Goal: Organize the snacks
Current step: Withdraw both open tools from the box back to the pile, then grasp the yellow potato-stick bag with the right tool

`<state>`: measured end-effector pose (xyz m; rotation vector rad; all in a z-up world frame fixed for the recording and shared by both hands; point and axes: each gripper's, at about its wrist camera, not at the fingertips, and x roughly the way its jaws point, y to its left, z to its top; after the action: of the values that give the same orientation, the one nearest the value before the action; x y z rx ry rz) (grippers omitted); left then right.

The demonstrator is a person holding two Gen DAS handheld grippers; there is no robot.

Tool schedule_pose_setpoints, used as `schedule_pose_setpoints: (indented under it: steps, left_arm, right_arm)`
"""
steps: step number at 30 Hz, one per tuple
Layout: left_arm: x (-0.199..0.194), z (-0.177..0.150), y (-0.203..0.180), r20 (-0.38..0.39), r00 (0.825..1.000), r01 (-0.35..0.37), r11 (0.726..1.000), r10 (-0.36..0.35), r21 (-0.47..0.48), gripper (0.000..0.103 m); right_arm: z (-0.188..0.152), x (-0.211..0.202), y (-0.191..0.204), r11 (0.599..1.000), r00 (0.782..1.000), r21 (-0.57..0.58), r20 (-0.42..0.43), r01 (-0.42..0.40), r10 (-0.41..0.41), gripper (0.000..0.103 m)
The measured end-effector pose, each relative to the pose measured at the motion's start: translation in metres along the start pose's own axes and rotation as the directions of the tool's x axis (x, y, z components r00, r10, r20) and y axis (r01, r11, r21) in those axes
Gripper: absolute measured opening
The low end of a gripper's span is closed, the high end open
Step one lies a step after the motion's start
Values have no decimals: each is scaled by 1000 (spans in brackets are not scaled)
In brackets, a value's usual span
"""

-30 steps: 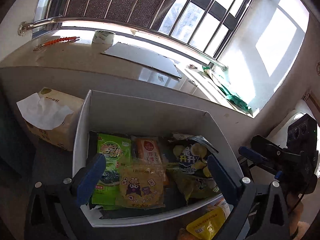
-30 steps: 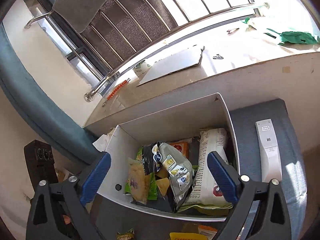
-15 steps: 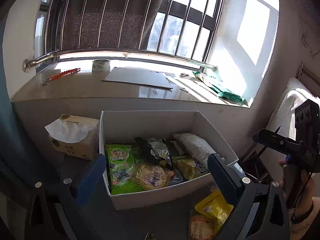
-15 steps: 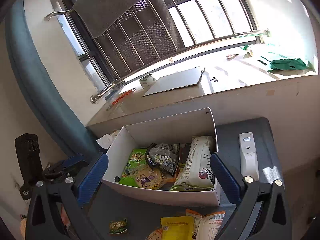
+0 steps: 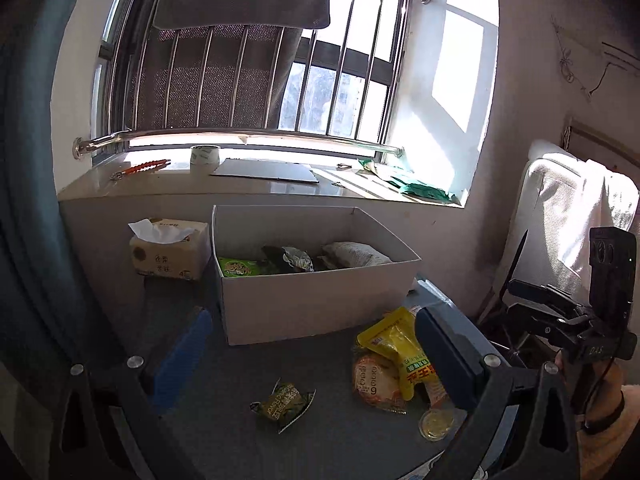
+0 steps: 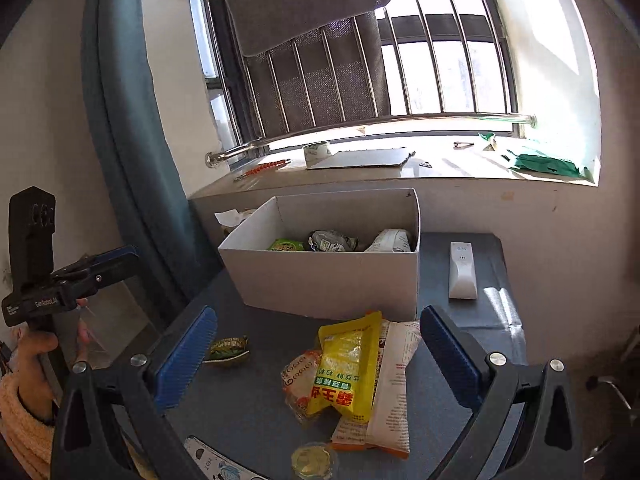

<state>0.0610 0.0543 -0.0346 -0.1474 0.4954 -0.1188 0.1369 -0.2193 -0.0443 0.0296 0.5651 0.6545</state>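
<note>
Both grippers' jaws wide, empty | yellow snack bag between right gripper jaws, below them

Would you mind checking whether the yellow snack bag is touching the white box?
Apart: the right wrist view shows bare grey tabletop between the yellow snack bag and the near wall of the white box.

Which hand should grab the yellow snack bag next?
Probably the right. The right gripper is open with the yellow snack bag lying between its fingers on the table. The left gripper, also open, has that bag off beside its right finger.
</note>
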Motion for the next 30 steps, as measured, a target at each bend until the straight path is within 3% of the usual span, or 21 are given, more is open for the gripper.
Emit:
schedule_pose_setpoints:
  steps: [3,9,12,30]
  left_arm:
    - [-8,-23,-5,-6,999,-32,999,32,6,103]
    - [-8,-57,-15,-56,998,-3,1000,4,19,103]
    - [-6,-64,-18,-73,997,1,999,2,32,103]
    - [0,-73,-13,-106,994,11,1000,-11,8,103]
  right_arm:
    - [-27,-10,5,999,999,-16,7,52,-52,103]
    - [-56,-6,1,996,995,-16,-53,89,-90,103]
    - [-58,3,-3,992,989,-19,-75,128,-129,103]
    - [-53,67,-4,987,972,-70,-180,143,-154,103]
